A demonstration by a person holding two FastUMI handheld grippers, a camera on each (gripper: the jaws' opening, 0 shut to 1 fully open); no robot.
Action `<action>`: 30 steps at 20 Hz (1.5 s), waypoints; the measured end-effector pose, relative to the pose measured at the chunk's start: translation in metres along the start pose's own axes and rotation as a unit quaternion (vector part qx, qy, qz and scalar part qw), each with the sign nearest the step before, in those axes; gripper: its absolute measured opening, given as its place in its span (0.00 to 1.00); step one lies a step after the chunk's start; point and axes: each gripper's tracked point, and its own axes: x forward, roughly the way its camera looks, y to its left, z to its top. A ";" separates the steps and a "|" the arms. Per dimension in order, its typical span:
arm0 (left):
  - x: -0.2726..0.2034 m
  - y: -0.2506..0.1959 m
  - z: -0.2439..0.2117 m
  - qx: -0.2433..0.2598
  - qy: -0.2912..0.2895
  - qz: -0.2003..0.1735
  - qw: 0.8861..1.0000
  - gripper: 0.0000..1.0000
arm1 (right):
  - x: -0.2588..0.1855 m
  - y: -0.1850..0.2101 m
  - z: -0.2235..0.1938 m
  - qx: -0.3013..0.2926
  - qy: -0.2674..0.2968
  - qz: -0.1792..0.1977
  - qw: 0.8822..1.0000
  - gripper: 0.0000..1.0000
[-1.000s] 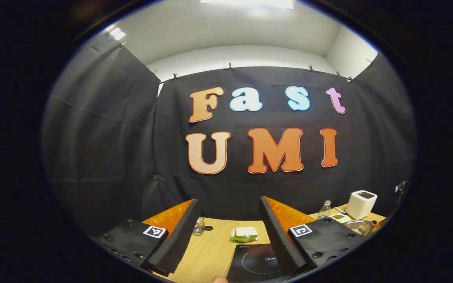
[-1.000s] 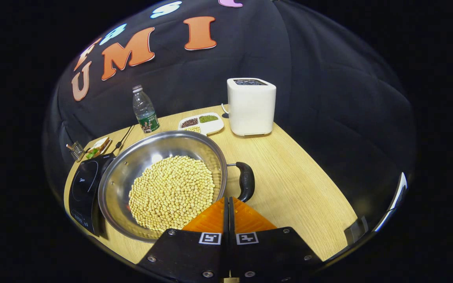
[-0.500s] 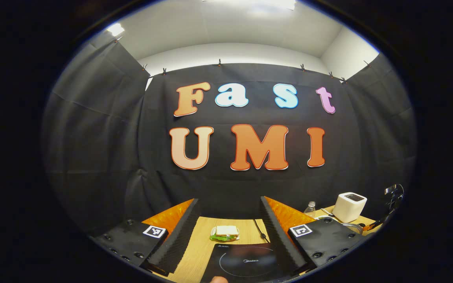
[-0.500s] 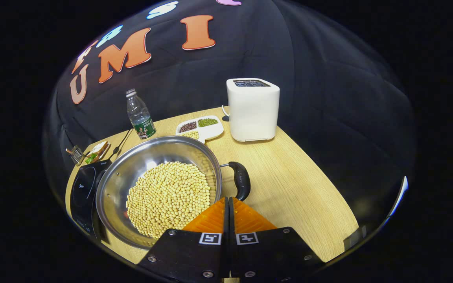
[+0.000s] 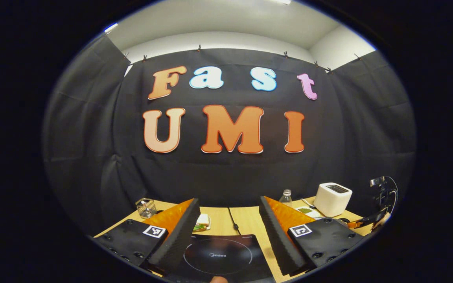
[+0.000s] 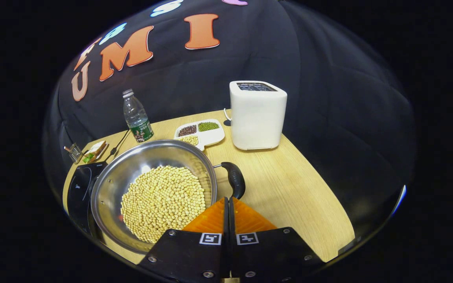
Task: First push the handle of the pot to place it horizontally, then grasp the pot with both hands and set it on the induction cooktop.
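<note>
Right tool (image 6: 228, 202) is seen with its fingers pressed together, nothing between them, its tip just beside the near end of the pot's handle (image 6: 234, 183); contact cannot be told. The pot (image 6: 153, 192), filled with beans (image 6: 162, 202), sits on the bench (image 6: 289, 192), its far rim over the cooktop's (image 6: 78, 192) edge. Left tool (image 5: 226, 232) is held spread above the cooktop (image 5: 218, 257), gripping nothing.
</note>
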 end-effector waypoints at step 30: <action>0.092 -0.147 -0.276 -0.028 0.275 -0.033 0.960 0.98 | 0.046 0.006 0.027 -0.043 -0.037 0.024 0.998 0.94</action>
